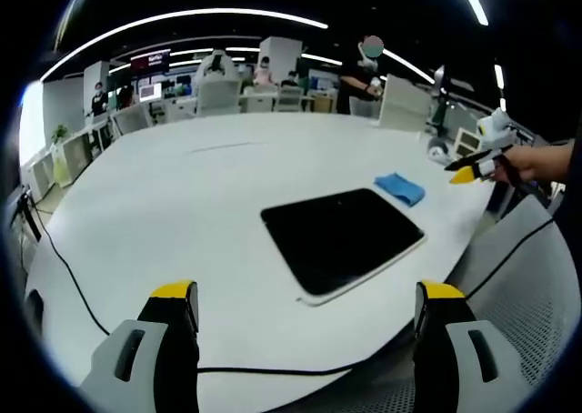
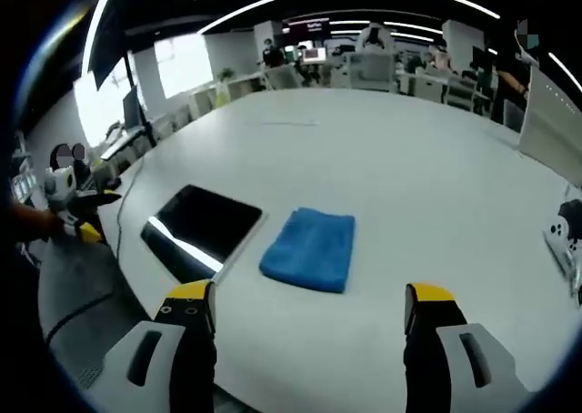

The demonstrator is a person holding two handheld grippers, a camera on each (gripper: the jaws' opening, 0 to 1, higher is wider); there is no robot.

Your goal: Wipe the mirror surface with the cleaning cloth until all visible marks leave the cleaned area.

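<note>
With my right gripper [image 2: 309, 317] spread wide and empty, I'd pinch the soft, light folded blue cleaning cloth [image 2: 310, 247] at its near edge, beside the dark rectangular mirror [image 2: 202, 224].

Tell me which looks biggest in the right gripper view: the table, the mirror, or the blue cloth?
1. Table
2. Mirror and blue cloth: they look about alike here, and the fisheye makes ranking them unsure.
</note>
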